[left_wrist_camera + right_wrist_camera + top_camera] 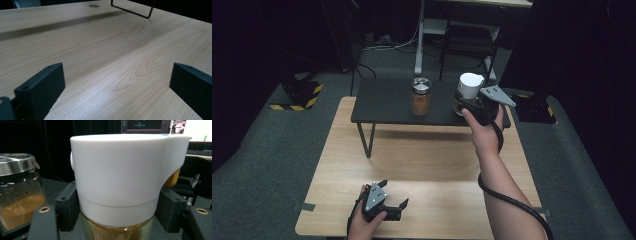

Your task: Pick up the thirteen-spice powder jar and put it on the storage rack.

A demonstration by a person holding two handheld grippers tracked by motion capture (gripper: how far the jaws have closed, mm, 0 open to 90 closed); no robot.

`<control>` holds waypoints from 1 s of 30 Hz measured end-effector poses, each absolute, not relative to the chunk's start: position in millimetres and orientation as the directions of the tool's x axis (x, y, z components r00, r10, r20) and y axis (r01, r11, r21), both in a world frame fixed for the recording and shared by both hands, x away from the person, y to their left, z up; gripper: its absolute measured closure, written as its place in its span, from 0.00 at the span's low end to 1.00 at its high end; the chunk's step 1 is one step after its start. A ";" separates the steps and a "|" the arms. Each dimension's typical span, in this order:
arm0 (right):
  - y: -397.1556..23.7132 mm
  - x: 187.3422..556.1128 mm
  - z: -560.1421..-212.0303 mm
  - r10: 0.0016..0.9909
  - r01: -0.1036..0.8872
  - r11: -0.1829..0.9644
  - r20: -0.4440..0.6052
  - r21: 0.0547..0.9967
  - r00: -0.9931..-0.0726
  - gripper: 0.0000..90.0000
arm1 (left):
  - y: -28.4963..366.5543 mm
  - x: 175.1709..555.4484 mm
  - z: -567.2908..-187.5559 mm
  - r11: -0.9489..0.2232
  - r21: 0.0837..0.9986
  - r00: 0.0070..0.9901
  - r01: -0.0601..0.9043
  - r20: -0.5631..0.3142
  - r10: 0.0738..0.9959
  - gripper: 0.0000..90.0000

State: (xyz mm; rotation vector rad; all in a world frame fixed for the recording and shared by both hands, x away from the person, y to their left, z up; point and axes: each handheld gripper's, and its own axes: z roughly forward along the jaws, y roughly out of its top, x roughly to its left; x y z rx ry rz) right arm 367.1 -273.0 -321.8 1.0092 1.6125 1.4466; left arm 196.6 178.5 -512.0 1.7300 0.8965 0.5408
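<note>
While right gripper clamps white-capped jar, brown powder fills steel-lidded jar.

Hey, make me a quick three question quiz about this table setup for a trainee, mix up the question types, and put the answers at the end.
1. True or false: the left gripper holds a jar.
2. Multiple choice: the jar with the white lid sits between the right gripper's jaws. Where is it?
A. on the wooden table
B. on the black shelf
C. on the floor
3. Fill in: the second jar, holding brown powder, has a ____ lid.

Key
1. False. Its jaws are open over the bare wooden table.
2. B. It is at the right end of the black shelf.
3. Metal, silver in colour.
</note>
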 end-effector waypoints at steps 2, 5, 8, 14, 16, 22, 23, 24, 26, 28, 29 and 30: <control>-272.7 366.9 -321.5 0.907 0.081 0.058 -0.019 0.995 -0.421 0.34 | 179.2 196.7 -512.5 -0.150 0.941 0.616 0.303 -0.074 0.784 0.01; -271.6 366.9 -319.4 0.909 0.088 0.060 -0.018 0.994 -0.417 0.34 | 180.0 196.8 -513.0 -0.146 0.942 0.618 0.303 -0.077 0.782 0.01; -272.3 367.1 -318.5 0.908 0.093 0.054 -0.010 0.994 -0.420 0.33 | 180.3 196.8 -513.0 -0.145 0.942 0.618 0.304 -0.079 0.783 0.01; -278.5 369.2 -319.1 0.897 0.123 0.023 0.034 0.992 -0.442 0.20 | 179.9 197.1 -512.7 -0.149 0.941 0.619 0.304 -0.077 0.782 0.01; -278.8 369.4 -319.4 0.896 0.127 0.024 0.035 0.992 -0.443 0.16 | 179.9 197.1 -512.7 -0.148 0.941 0.618 0.305 -0.078 0.782 0.01; -278.7 367.0 -325.1 0.895 0.119 0.035 0.022 0.992 -0.445 0.00 | 180.3 197.1 -512.8 -0.148 0.941 0.620 0.303 -0.077 0.781 0.01; -278.2 364.5 -327.2 0.897 0.112 0.032 0.021 0.993 -0.441 0.00 | 180.1 197.2 -512.7 -0.149 0.941 0.620 0.304 -0.077 0.781 0.01; -278.2 364.5 -327.2 0.897 0.112 0.032 0.021 0.993 -0.441 0.00 | 180.1 197.2 -512.7 -0.149 0.941 0.620 0.304 -0.077 0.781 0.01; -279.7 362.0 -329.0 0.895 0.104 0.027 0.023 0.994 -0.445 0.00 | 180.2 197.3 -512.6 -0.149 0.941 0.620 0.304 -0.077 0.781 0.01; -282.6 356.8 -331.9 0.890 0.090 0.020 0.023 0.996 -0.455 0.00 | 180.3 197.4 -512.7 -0.150 0.941 0.622 0.303 -0.076 0.779 0.01; -283.6 355.0 -332.6 0.889 0.084 0.023 0.018 0.996 -0.459 0.00 | 180.2 197.5 -512.6 -0.151 0.941 0.622 0.303 -0.075 0.779 0.01; -283.6 355.0 -332.6 0.889 0.084 0.023 0.018 0.996 -0.459 0.00 | 180.2 197.5 -512.6 -0.151 0.941 0.622 0.303 -0.075 0.779 0.01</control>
